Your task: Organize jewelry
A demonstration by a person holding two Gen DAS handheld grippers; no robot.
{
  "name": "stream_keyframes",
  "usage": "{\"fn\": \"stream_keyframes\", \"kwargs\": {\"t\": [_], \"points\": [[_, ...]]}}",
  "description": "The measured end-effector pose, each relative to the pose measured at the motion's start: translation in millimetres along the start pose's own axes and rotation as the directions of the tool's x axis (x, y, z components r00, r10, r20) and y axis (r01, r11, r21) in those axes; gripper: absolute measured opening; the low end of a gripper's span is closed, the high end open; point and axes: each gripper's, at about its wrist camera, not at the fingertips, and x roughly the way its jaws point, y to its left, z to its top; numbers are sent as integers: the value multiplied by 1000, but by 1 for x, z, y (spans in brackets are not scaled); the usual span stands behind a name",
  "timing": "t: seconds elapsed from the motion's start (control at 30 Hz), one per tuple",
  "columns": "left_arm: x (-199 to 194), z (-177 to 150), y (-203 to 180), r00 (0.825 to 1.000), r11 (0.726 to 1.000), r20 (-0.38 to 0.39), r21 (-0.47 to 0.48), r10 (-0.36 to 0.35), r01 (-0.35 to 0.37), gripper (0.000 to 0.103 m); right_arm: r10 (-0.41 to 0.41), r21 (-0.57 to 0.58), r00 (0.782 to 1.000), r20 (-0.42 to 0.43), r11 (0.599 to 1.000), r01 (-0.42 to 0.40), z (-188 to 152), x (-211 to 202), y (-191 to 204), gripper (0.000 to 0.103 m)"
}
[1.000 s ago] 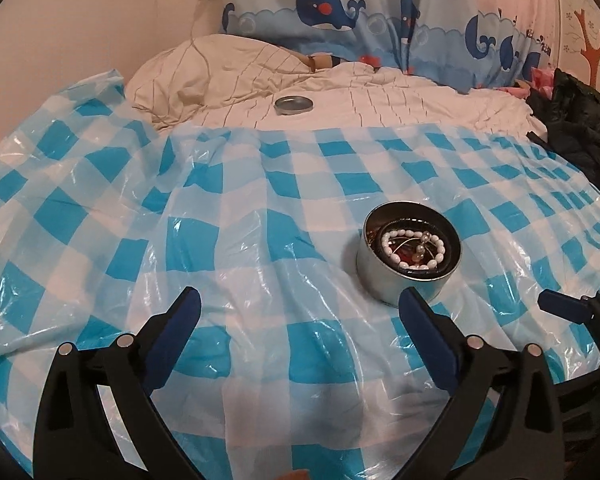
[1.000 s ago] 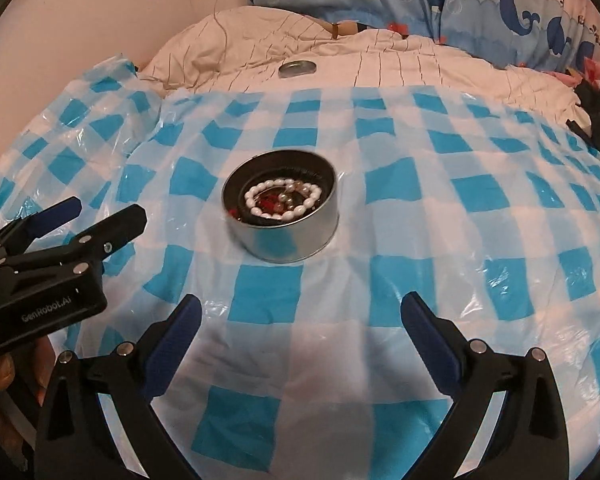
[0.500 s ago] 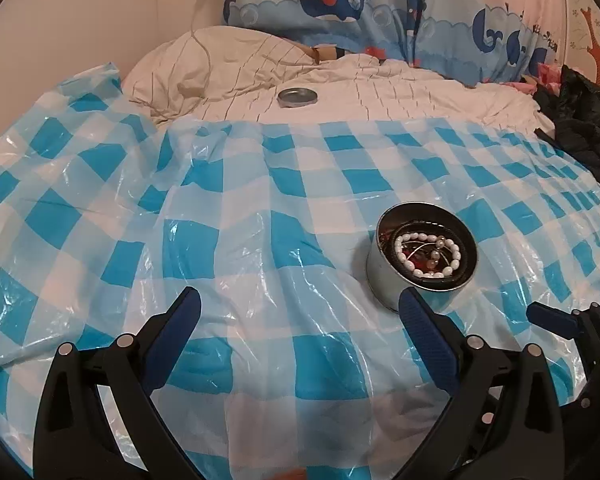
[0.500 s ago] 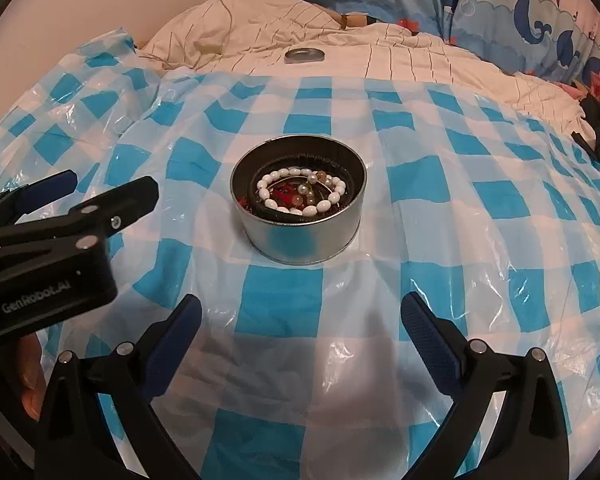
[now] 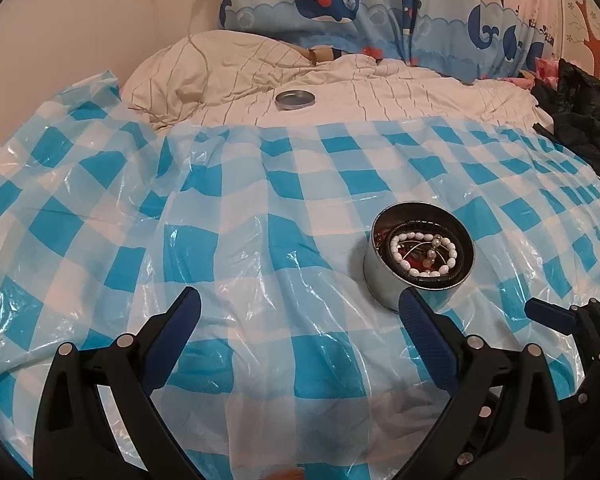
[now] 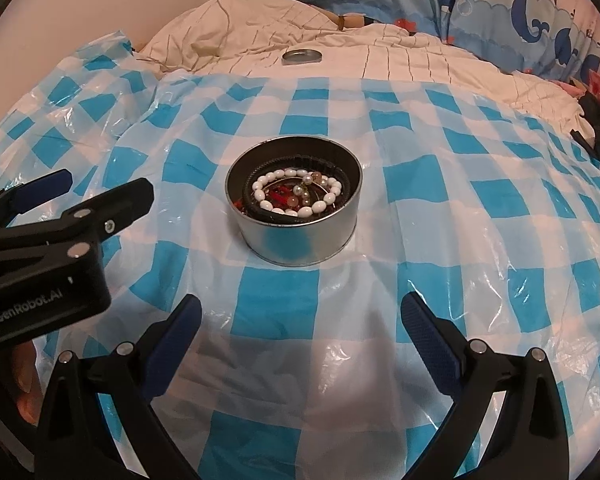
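Nearest you, both grippers hover over the bed with nothing held. Your right gripper (image 6: 300,320) has its 2 ribbed blue pads spread wide on black plastic arms; your left gripper (image 5: 298,316) is spread just as wide. In the right wrist view the left gripper's black body sits at the left edge, and its white lettering reads "GenRobot.AI".

Under them lies a thin, glossy plastic sheet (image 6: 440,184), checked in blue and white, creased and puckered, with bare room on every side.

Just ahead of your right gripper, and beside the right pad of your left gripper, stands the round metal tin (image 6: 296,240), low-walled, brushed silver, open on top. Inside it a white bead bracelet (image 6: 296,196) of oval beads lies within a black corded band (image 5: 420,248), over red and pearly pieces too small to sort.

Beyond the sheet's far edge comes rumpled cream bedding (image 5: 380,96) with thin lines. On it, well apart from the tin, lies a flat round metal lid (image 5: 295,99). Farthest back hangs a blue curtain (image 5: 340,4) printed with whales and boats.
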Motion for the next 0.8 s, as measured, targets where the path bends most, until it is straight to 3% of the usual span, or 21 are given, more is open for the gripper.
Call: {"fn": "stream_keyframes", "kwargs": {"t": [0.8], "points": [[-12, -3, -7, 1000, 1000, 4, 15, 0, 0, 95, -5, -9, 1000, 21, 1000, 5, -5, -20, -2, 96]]}}
